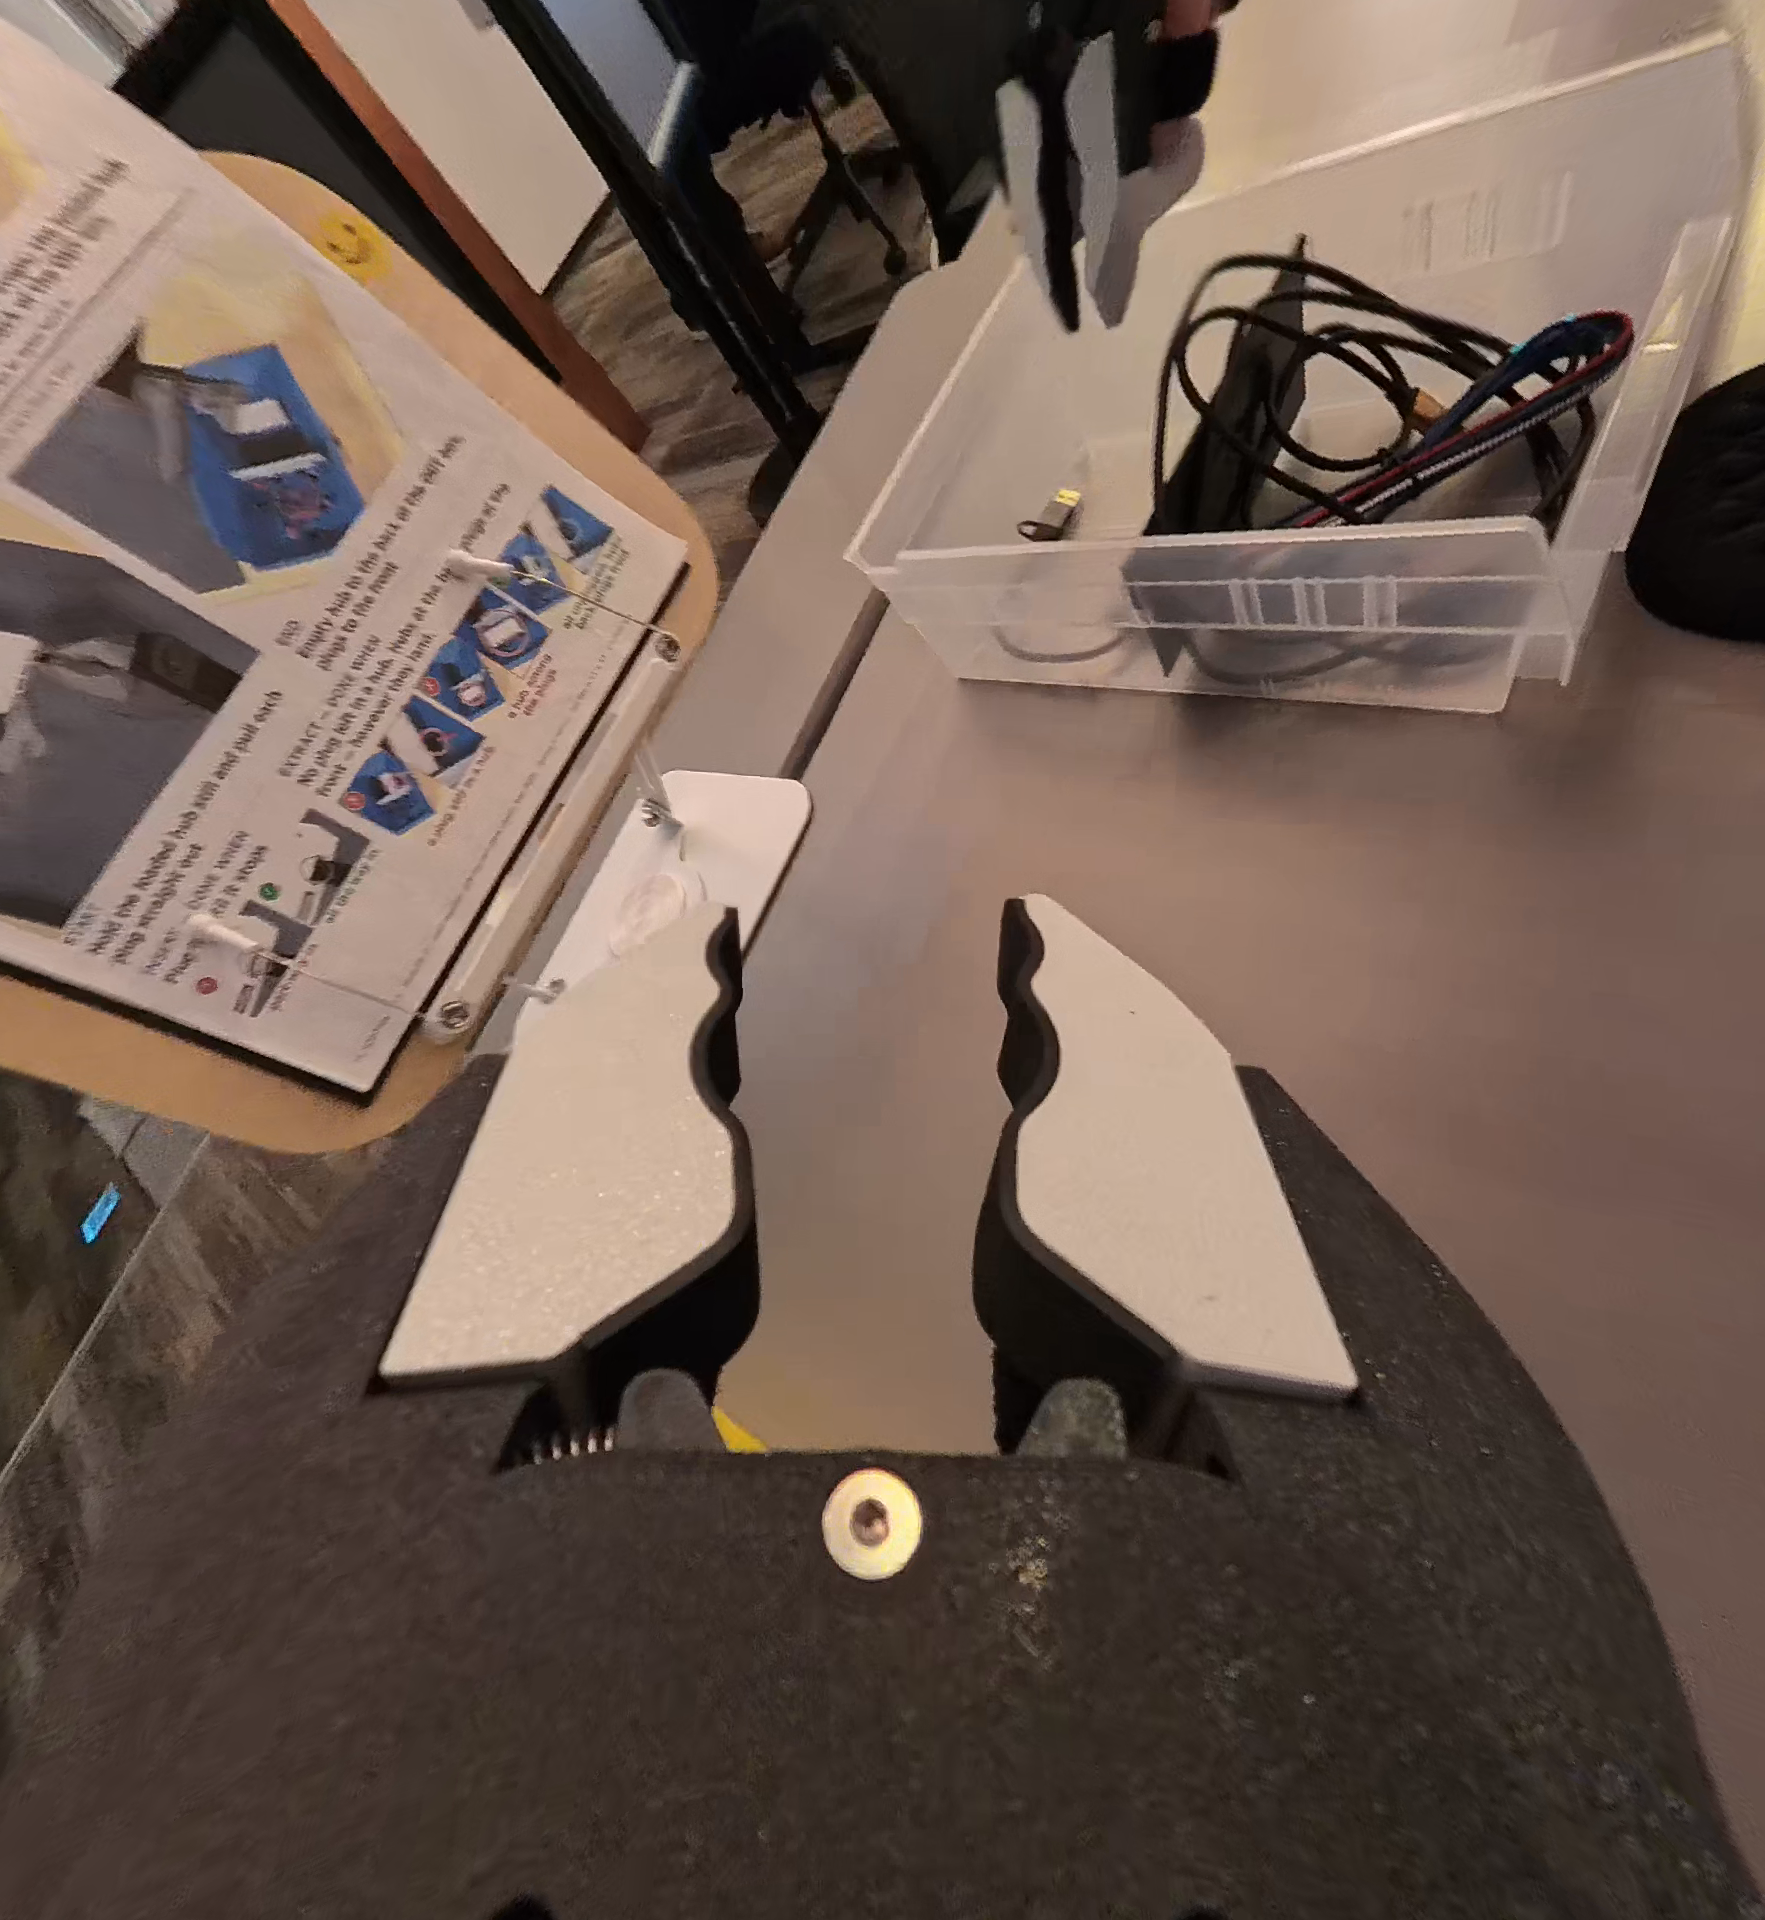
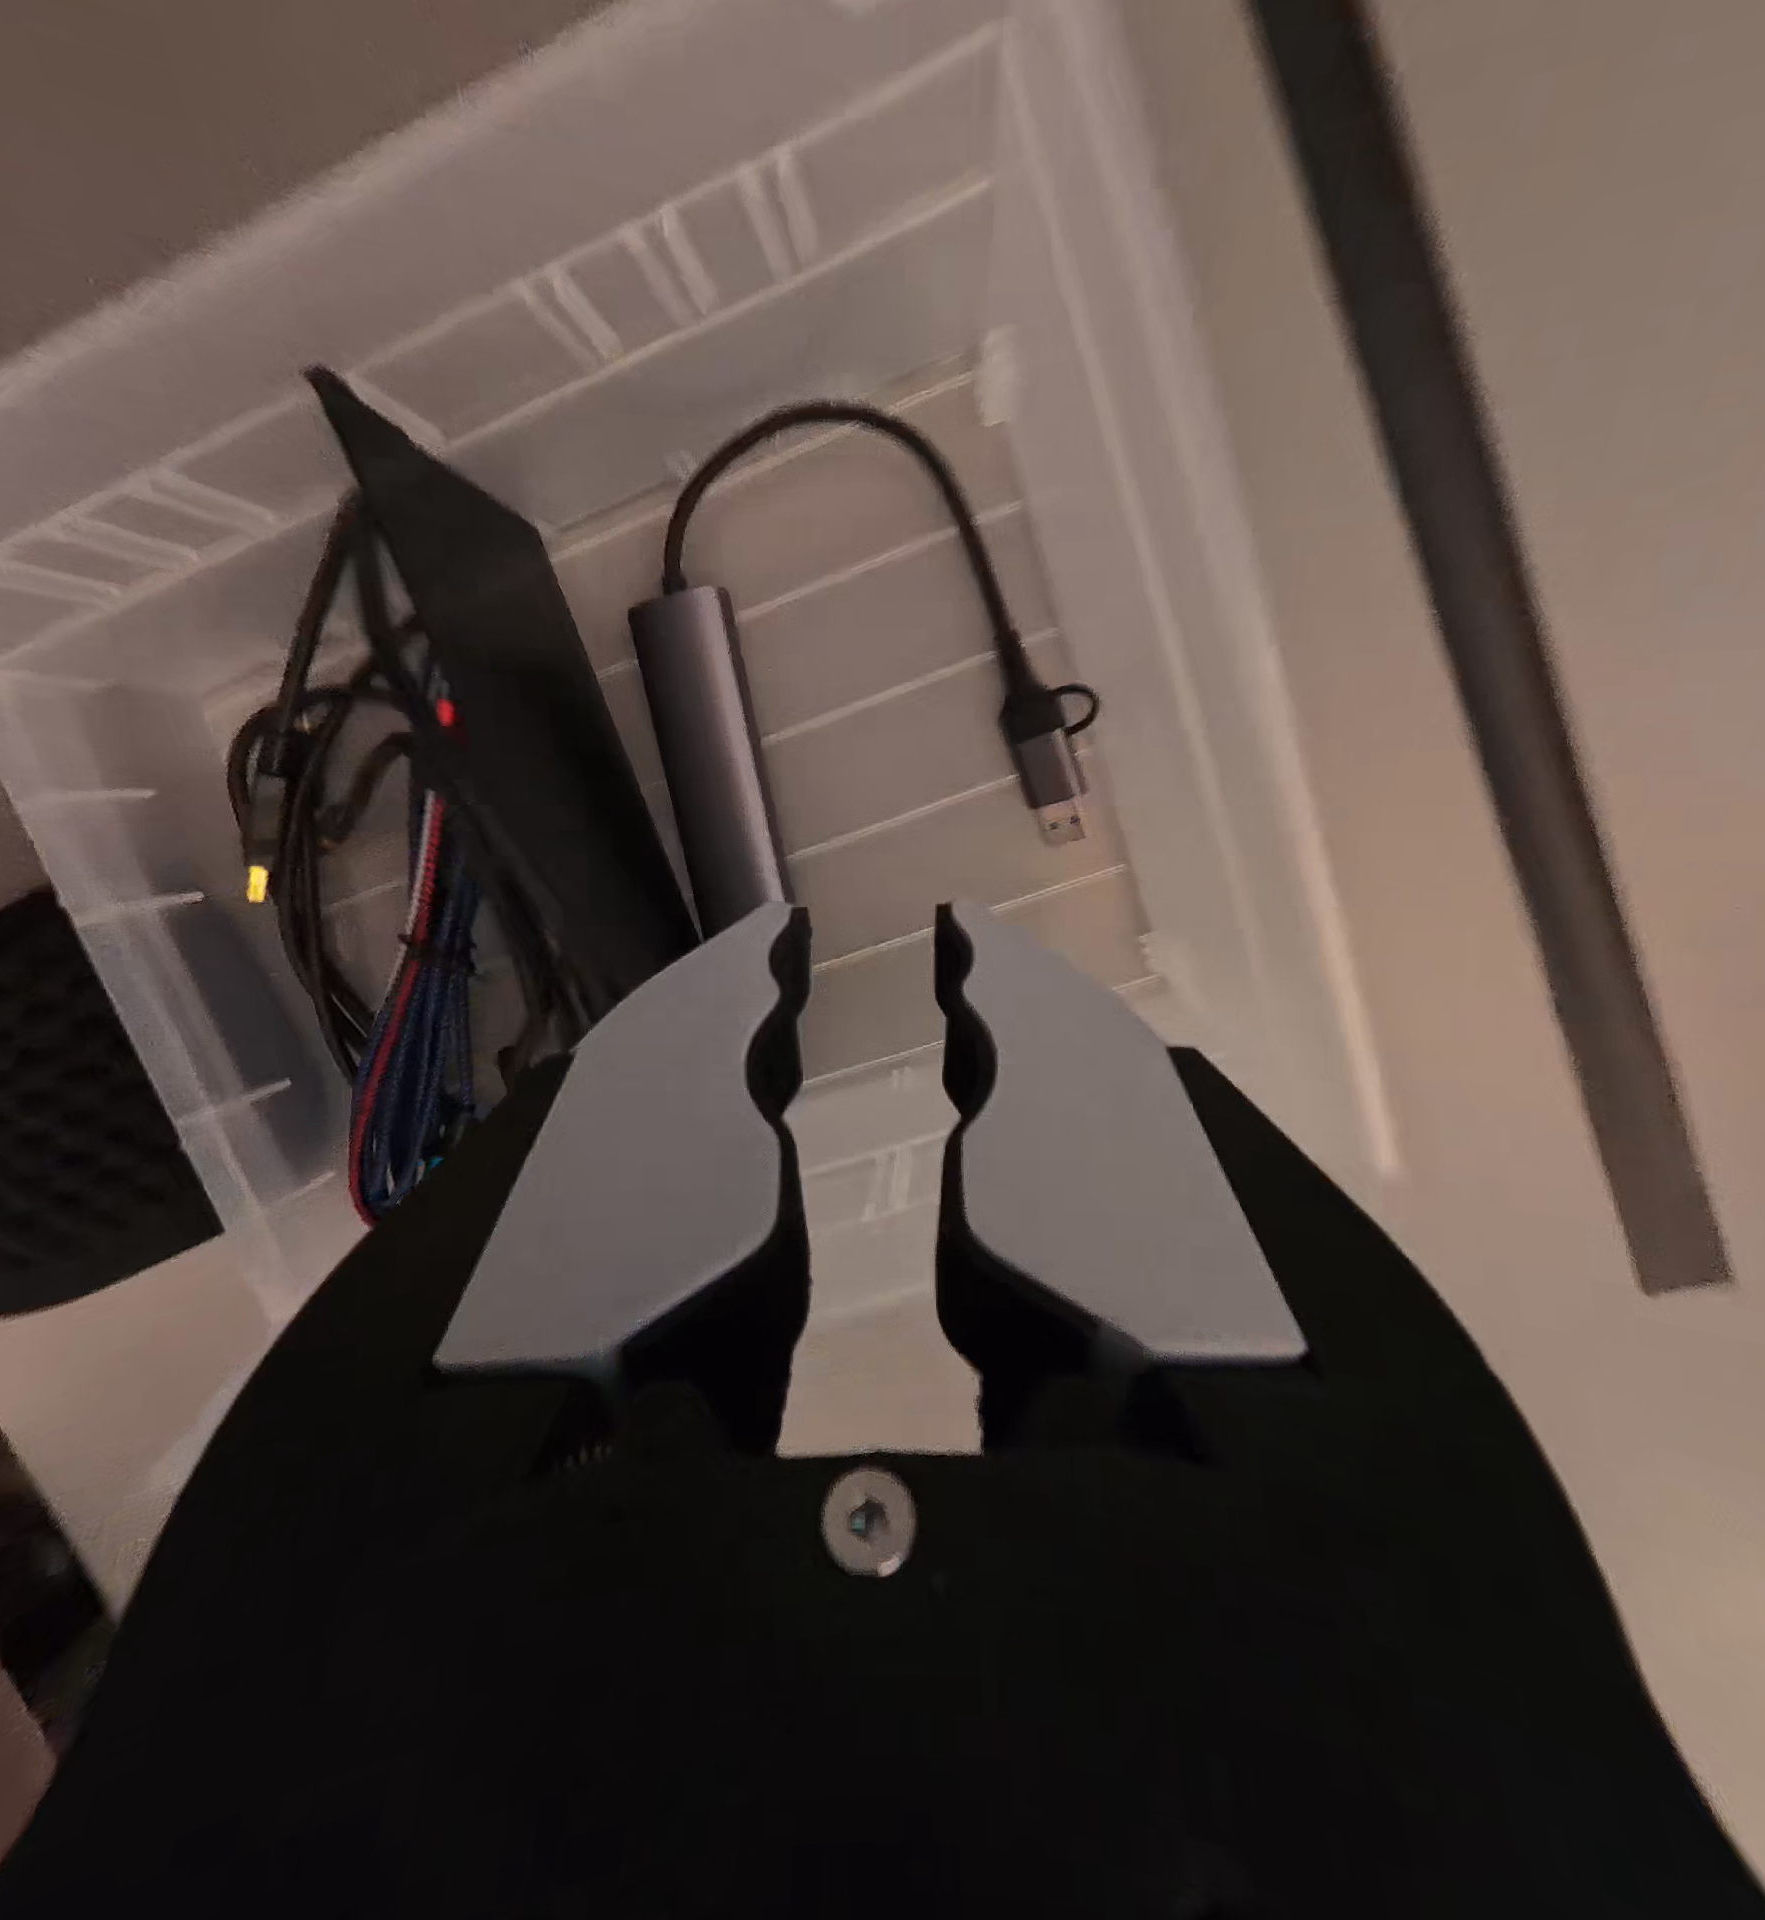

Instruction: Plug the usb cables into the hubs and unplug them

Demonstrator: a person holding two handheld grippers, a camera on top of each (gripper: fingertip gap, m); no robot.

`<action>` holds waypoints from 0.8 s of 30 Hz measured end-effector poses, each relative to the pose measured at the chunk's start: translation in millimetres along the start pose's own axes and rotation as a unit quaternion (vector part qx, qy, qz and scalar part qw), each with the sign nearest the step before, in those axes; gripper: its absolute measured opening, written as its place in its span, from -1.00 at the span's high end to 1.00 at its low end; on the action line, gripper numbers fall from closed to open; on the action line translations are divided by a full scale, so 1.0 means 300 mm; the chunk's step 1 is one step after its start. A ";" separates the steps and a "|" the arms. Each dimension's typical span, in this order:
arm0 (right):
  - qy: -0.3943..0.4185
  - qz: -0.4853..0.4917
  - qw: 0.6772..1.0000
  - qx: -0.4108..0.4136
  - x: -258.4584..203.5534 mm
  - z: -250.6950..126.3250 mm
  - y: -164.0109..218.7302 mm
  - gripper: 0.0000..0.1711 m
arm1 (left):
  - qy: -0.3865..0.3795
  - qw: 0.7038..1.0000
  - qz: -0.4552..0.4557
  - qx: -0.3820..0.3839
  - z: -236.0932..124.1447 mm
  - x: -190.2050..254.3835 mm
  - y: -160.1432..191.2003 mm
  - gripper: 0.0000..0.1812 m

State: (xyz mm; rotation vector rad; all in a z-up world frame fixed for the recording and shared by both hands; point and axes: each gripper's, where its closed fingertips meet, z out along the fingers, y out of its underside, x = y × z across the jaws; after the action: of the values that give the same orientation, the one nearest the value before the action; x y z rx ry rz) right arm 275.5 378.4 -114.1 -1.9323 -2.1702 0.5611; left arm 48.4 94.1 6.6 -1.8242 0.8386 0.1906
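My left tongs [image 1: 870, 956] are hovering wide apart and empty over the bare grey desk [image 1: 1273, 935], beside an instruction sheet [image 1: 234, 623] on a stand. My right tongs [image 2: 873, 935] are hanging narrowly parted, gripping nothing, above the clear bin [image 2: 1221, 623], where the grey hub [image 2: 712, 748] is lying beside a black divider [image 2: 504, 644], with bundled cables [image 2: 410, 1018] beyond it.

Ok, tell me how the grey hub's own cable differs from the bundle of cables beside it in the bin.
The hub's cable is one short black lead in an open arch, ending in a grey plug; the cable bundle is a tangle of several black, blue and red leads. The hub's cable lies right of the black divider, the bundle left of it. Both lie in the clear bin, ungripped.
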 end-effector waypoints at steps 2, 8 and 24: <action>0.054 -0.006 0.996 0.067 -0.007 -0.092 -0.056 0.74 | -0.023 1.000 -0.009 0.007 -0.058 -0.046 -0.008 0.48; 0.287 -0.011 0.900 0.329 -0.191 -0.434 -0.275 0.63 | -0.191 0.977 -0.089 -0.021 -0.370 -0.321 0.106 0.51; 0.337 -0.037 0.872 0.353 -0.400 -0.378 -0.419 0.53 | -0.097 0.946 -0.181 -0.252 -0.397 -0.367 0.683 0.63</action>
State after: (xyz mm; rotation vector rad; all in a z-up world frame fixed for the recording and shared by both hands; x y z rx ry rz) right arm 219.8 267.5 52.3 -1.3464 -1.3269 0.4715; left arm -190.9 2.5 -44.5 -2.3557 0.3140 0.3660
